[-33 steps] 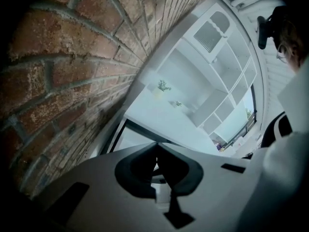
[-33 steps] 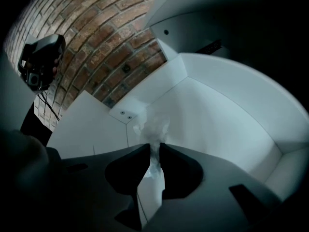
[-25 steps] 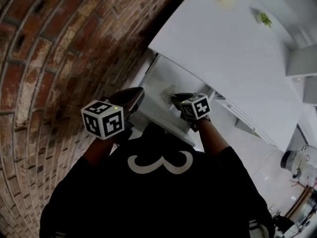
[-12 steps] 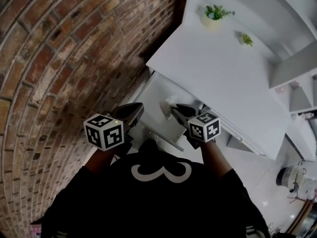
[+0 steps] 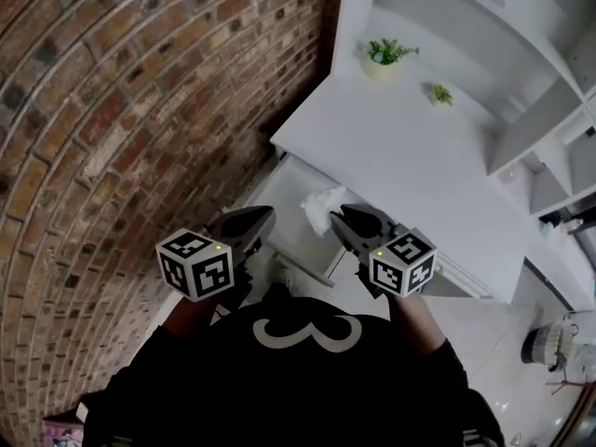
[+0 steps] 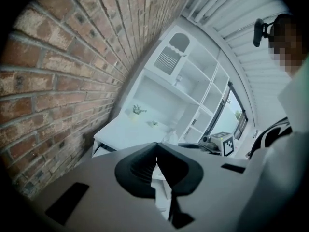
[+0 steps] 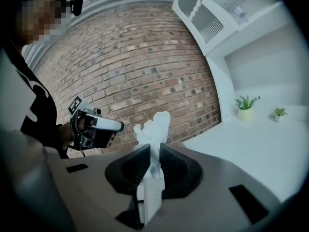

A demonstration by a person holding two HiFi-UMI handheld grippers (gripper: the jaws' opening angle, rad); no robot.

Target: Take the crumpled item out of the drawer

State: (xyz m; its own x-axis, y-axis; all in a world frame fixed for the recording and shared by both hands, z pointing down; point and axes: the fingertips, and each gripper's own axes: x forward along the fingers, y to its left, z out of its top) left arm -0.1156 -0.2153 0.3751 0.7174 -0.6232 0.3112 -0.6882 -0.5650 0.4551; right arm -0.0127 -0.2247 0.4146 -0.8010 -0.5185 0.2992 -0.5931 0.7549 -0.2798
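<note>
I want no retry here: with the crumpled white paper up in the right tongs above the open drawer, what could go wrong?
1. The right tongs pinch only the lower part of the crumpled white paper wad; most sticks out above, so it could slip or tear.
2. It seems to hang over the open white drawer, so a drop would likely land back inside.
3. The left tongs, shut and empty, sit beside it; a swing could knock the wad.

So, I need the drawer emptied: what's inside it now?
The visible floor of the drawer looks bare. The crumpled item, pinched in the right tool, covers part of it, so that patch can't be checked.
</note>
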